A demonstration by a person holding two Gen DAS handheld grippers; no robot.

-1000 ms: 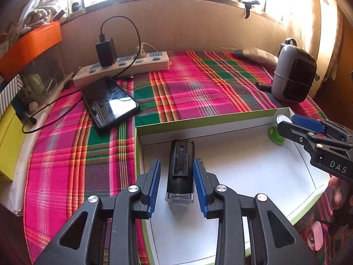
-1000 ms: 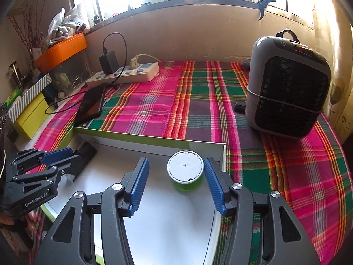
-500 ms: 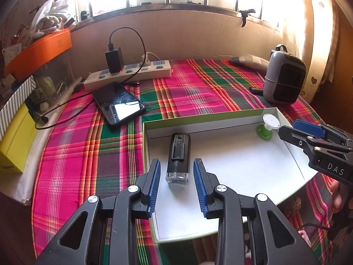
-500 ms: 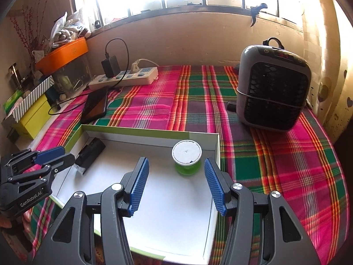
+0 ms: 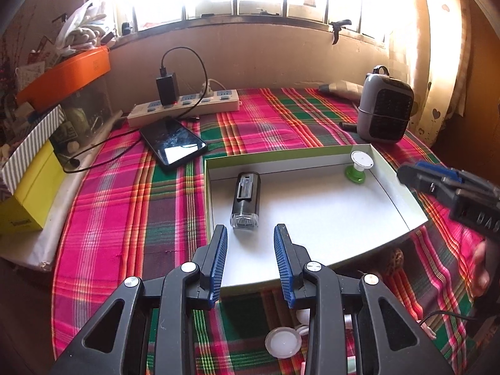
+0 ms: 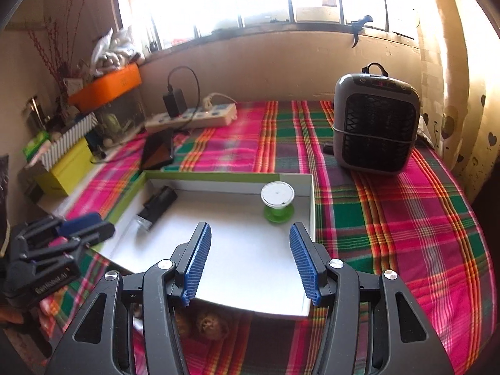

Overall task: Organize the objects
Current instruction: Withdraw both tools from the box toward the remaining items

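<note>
The cloth [image 5: 281,118] is plaid in pink, green and orange. The tray [image 5: 312,218] is white inside with a green rim. At its one o'clock corner stands a green-based, white-topped spool [image 5: 357,165].

Plaid cloth [image 5: 131,193] w/ phone [image 5: 173,143], power strip [image 5: 184,107] + charger [image 5: 167,89], grey heater [image 6: 375,125] at far right.

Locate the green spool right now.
The green spool stands upright inside the shallow box, in its far right corner in the right wrist view, across from the black flashlight and ahead of the open right gripper.
</note>
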